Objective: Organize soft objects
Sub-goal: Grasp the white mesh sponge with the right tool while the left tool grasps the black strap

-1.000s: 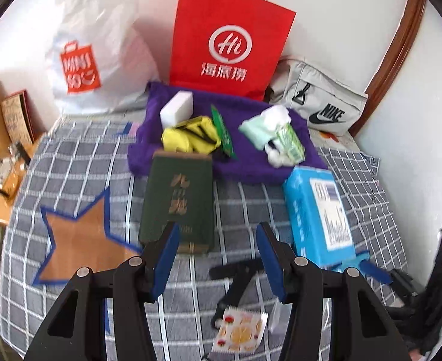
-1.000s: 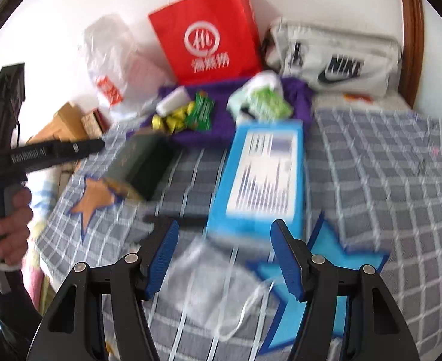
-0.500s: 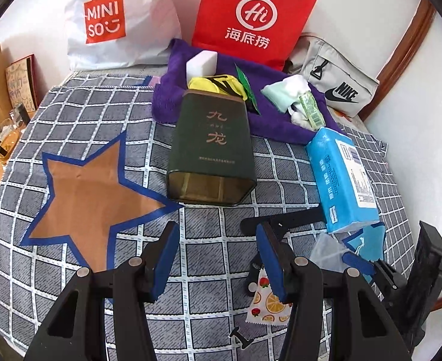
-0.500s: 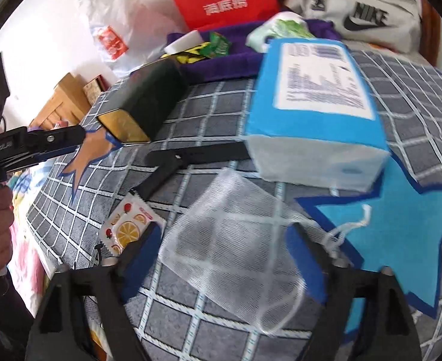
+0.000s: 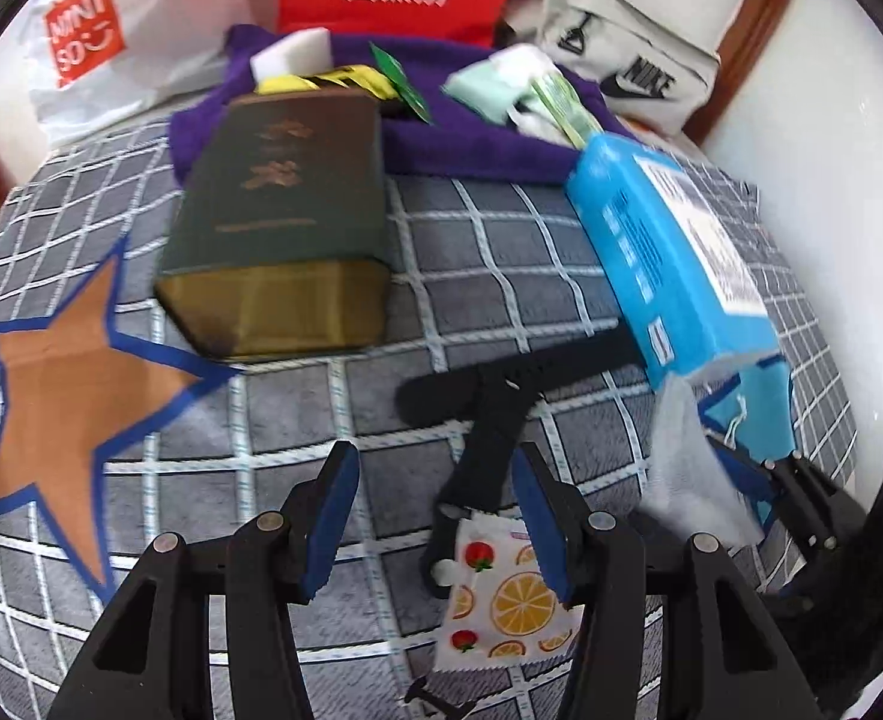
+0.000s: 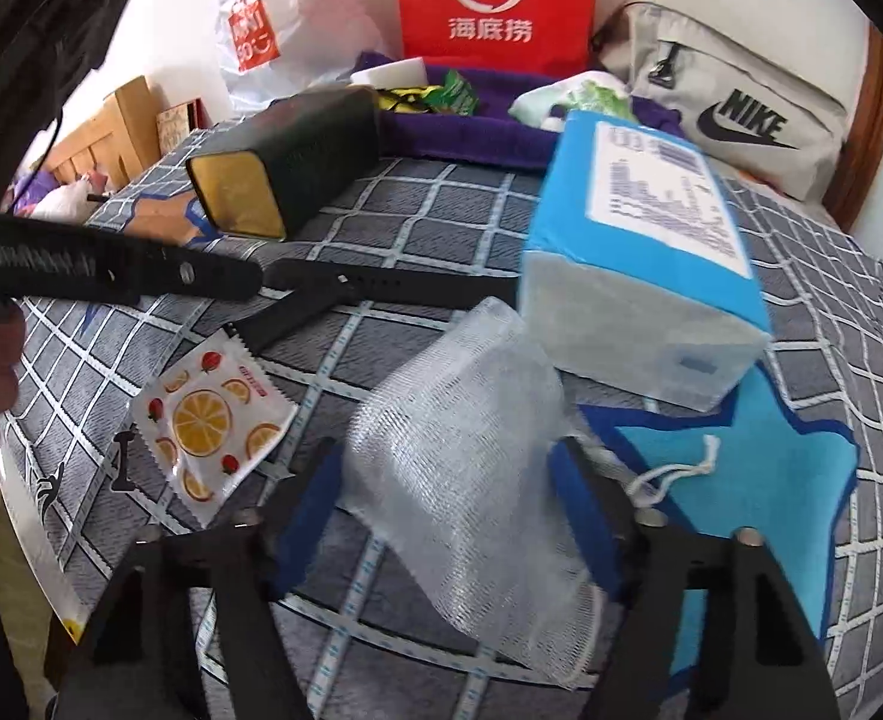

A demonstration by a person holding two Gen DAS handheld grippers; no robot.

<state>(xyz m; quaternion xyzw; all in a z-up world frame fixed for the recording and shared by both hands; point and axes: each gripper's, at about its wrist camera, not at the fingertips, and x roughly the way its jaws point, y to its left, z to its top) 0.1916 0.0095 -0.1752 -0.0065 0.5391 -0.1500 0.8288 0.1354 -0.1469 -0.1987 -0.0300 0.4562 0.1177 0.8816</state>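
Presently the white mesh pouch (image 6: 471, 468) lies between my right gripper (image 6: 447, 504)'s blue pads, on the checked bedspread (image 6: 441, 228) near its right-hand edge, partly over the blue star patch (image 6: 759, 468) and just in front of the blue tissue pack (image 6: 639, 276). The jaws are closing on it; the netting is bunched up into a hump between them, but I cannot tell whether both pads press on it yet.

Handling judgement: very light, limp, open-weave net. It will collapse to almost nothing under the pads and cannot be crushed, so a narrow closure is needed. Best hold is across the bunched middle, where the layers are thickest. A single layer could slip or snag. Its drawstring (image 6: 675, 471) trails onto the star and may catch on the tissue pack's corner.

My left gripper (image 5: 435, 516) hangs partly open and empty over the bedspread's near edge. The fruit-print sachet (image 5: 501, 594) lies just beneath its right pad, beside a black strap (image 5: 501, 402).

Farther out: a dark green box (image 5: 279, 222) lies on its side mid-bed. At the far edge, a purple cloth (image 5: 477, 144) carries small soft items.
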